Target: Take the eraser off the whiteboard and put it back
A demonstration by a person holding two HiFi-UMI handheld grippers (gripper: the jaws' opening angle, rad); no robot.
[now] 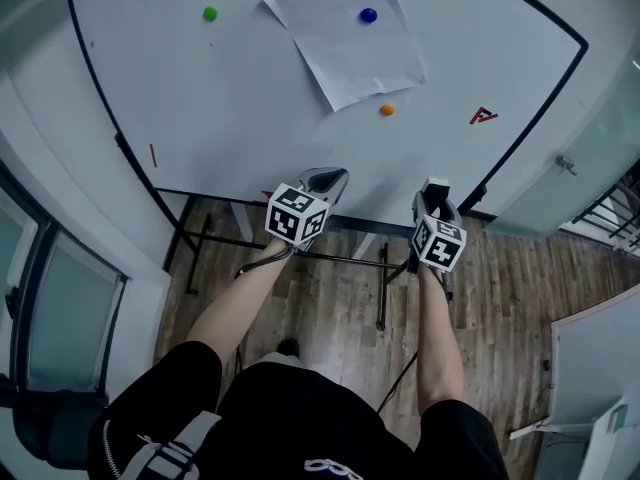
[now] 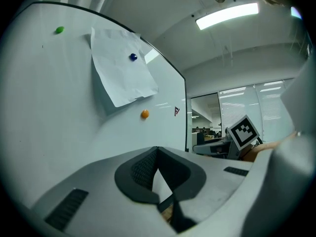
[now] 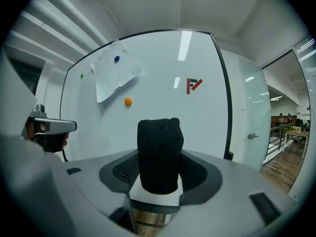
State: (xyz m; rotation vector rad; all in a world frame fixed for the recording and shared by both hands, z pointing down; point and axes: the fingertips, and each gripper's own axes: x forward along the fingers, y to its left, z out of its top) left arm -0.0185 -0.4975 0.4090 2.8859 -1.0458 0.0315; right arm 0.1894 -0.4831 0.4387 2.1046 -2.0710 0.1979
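This is an office. A large black-framed white whiteboard (image 1: 200, 98) on a metal stand fills twelve o'clock in the head view, with a white paper sheet (image 1: 350, 38) pinned under a round blue magnet (image 1: 369, 15). A frosted glass partition (image 1: 610, 138) stands at three o'clock and a brown wood-plank floor (image 1: 330, 308) lies at six. The left gripper view adds a long ceiling strip light (image 2: 227, 15) at one o'clock and, at three, glazed rooms with desks (image 2: 205, 132).
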